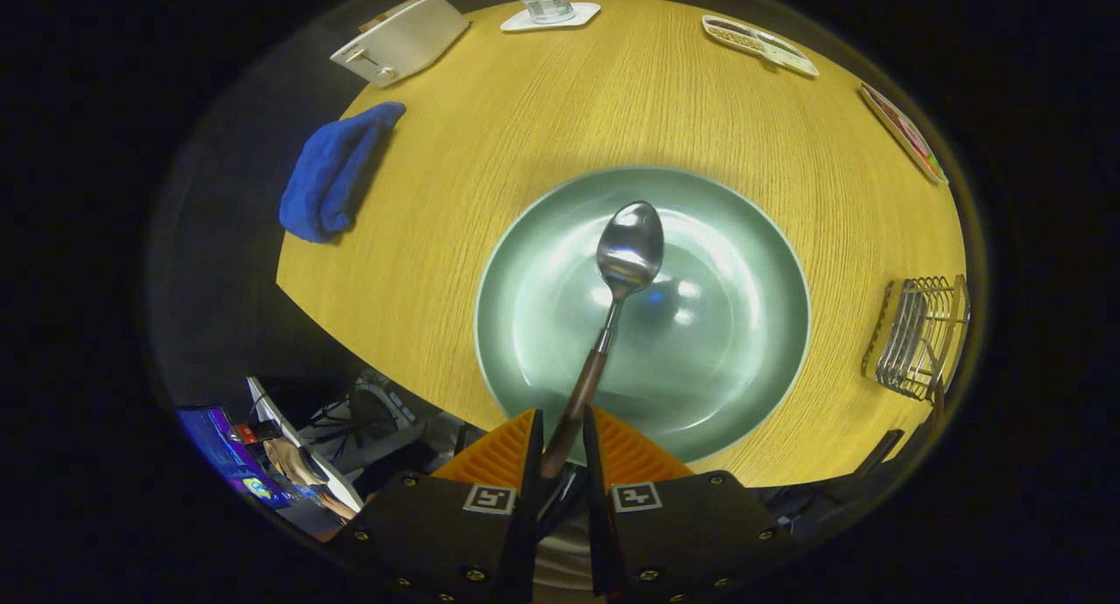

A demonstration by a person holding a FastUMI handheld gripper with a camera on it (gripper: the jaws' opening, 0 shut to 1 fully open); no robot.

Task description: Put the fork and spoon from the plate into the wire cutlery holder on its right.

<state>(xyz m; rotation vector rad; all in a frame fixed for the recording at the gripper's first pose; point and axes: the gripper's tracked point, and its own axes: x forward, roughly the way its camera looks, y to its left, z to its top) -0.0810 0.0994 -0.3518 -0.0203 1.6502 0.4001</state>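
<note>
Above the plate: spoon was lifted clear, bowl forward
Tongs: clamped on the spoon's handle for carrying
Plate: on tabletop
Holder: to the plate's right, apparently already holding the fork

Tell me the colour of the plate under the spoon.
Pale green plate, glossy, in the gripper view; fingers grip the spoon.

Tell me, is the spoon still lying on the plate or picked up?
Picked up. The tongs are shut on the spoon by its handle, and its bowl hangs above the green plate, not resting on it.
</note>
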